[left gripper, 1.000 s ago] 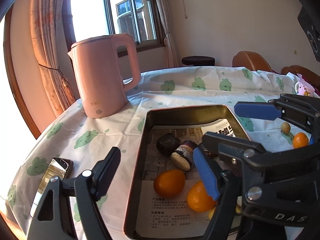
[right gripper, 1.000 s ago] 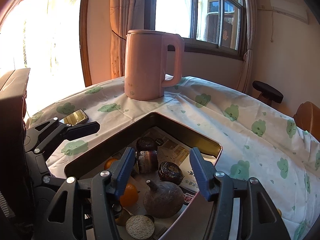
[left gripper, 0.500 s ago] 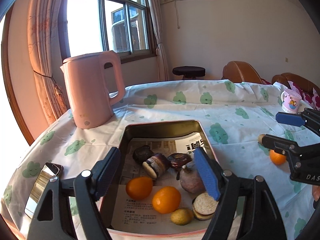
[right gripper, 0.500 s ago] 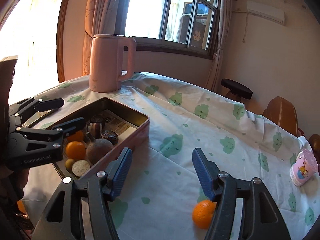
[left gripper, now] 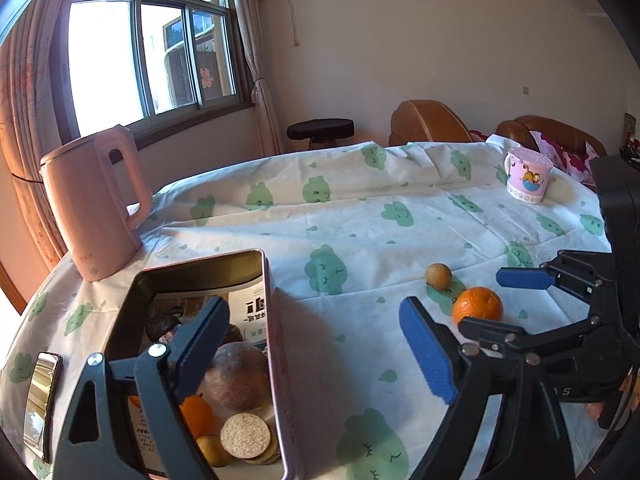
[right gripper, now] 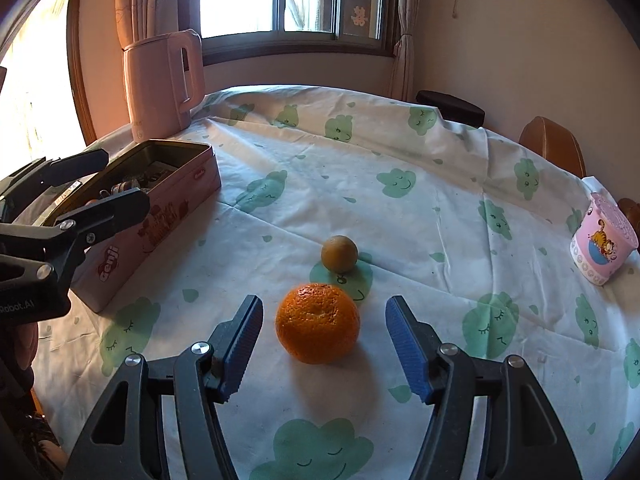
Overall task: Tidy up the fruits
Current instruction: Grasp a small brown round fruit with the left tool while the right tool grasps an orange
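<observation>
Beyond the pink metal tin [right gripper: 152,216], on the cloud-printed white tablecloth [right gripper: 400,224], the right gripper [right gripper: 324,344] straddles a round orange mandarin [right gripper: 318,322], pads untouching; the left gripper [left gripper: 316,344], just widened, holds nothing.

Left gripper [left gripper: 316,344] jaws just widened, empty; right gripper [right gripper: 324,344] jaws apart, apparently gripping nothing.

Pink kettle [left gripper: 94,208] (handled) and cartoon mug [left gripper: 528,176] on the tablecloth [left gripper: 360,216].

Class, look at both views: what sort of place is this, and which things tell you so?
Most likely a room in a home: a table under a cloud-print tablecloth, a pink kettle by a curtained window, and brown armchairs behind.
</observation>
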`<act>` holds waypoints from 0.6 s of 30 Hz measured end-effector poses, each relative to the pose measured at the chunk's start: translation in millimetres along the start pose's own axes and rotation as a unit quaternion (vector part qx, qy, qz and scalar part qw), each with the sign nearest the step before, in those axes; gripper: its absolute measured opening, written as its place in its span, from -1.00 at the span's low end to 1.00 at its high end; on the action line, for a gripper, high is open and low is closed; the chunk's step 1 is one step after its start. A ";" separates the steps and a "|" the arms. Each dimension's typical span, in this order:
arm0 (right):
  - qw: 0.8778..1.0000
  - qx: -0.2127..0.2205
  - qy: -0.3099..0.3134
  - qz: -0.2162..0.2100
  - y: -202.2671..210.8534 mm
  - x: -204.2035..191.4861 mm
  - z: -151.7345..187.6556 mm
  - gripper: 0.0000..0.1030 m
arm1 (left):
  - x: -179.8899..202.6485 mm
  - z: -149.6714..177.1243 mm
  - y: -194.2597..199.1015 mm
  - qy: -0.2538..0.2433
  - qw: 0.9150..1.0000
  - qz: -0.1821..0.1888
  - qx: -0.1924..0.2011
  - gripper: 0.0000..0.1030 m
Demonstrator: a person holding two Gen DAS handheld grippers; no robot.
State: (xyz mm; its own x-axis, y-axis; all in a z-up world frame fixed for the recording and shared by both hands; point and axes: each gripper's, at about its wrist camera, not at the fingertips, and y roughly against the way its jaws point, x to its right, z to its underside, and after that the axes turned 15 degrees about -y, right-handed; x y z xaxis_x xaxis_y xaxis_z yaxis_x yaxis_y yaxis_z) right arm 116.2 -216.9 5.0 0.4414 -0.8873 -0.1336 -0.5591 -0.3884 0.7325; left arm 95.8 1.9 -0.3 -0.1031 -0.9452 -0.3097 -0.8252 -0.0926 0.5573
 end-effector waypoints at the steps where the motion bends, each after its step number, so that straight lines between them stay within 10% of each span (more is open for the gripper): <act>1: 1.000 -0.005 -0.002 -0.003 -3.8 0.8 -1.0 0.27 | 3.1 -2.5 -2.6 -0.003 1.000 0.001 -0.002 0.73; 4: 1.000 -0.027 -0.002 -0.007 -12.9 1.7 -0.6 -0.06 | 11.3 -8.4 -10.3 -0.011 1.000 0.008 -0.008 0.73; 12: 0.998 0.008 -0.055 0.024 -1.8 37.0 -11.9 -0.07 | 40.9 -29.4 -39.8 -0.014 0.998 0.060 -0.028 0.71; 18: 0.993 0.024 -0.097 0.069 -0.1 70.1 -22.9 -0.07 | 64.7 -43.2 -74.1 -0.013 0.993 0.100 -0.059 0.26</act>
State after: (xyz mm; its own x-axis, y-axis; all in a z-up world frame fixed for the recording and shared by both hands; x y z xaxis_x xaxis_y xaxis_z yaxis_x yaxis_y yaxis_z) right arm 163.3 -273.3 10.8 0.2179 -0.9622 -0.1633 -0.6395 -0.2672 0.7209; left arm 174.3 -66.0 -28.4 -0.2743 -0.9399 -0.2034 -0.7164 0.0586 0.6952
